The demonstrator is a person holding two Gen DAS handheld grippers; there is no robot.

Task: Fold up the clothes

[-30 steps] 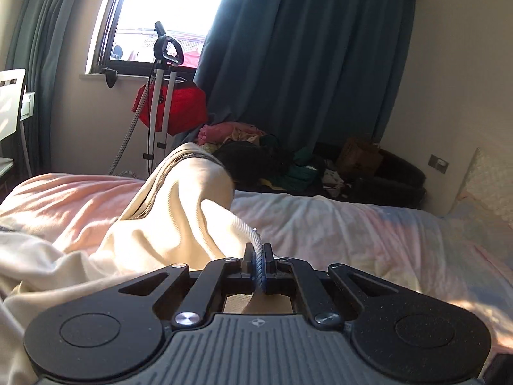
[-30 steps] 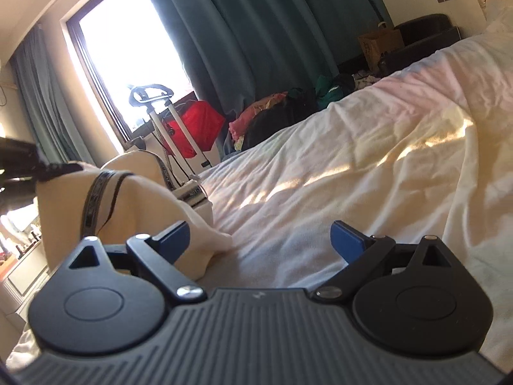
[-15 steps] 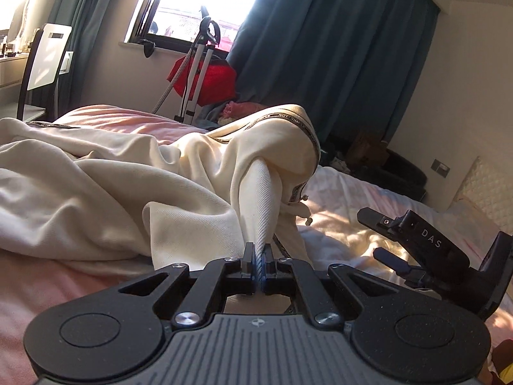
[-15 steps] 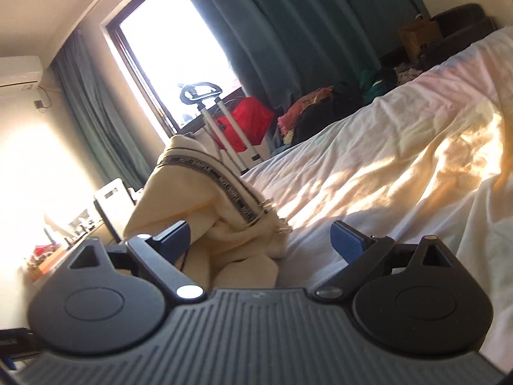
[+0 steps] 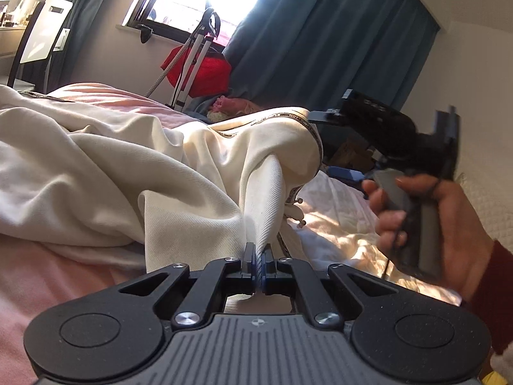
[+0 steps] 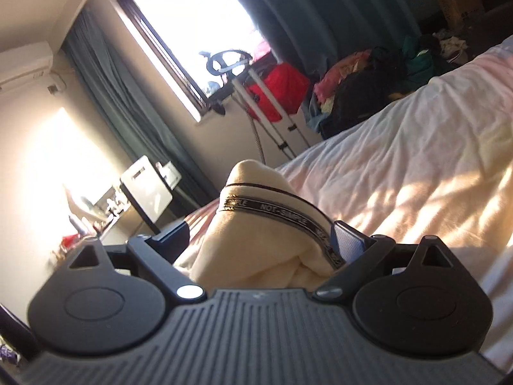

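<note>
The garment point(image 5: 134, 173) lies bunched on the bed point(image 6: 400, 173). The left tool point(image 5: 257, 264) pinches its near fold tight. The right tool point(image 6: 259, 240) gapes wide around the lettered band point(image 6: 272, 207) (not yet pinching), so the right hand point(image 5: 445, 221) is nearer it.

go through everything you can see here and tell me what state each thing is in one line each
Left gripper: shut on a pinch of cloth.
Right gripper: open, the cloth between its fingers.
Cream cotton garment with black lettered trim: rumpled on the bed, one part lifted.
Pink-white bed sheet: wrinkled.
Dark teal curtain: drawn aside, window uncovered.
</note>
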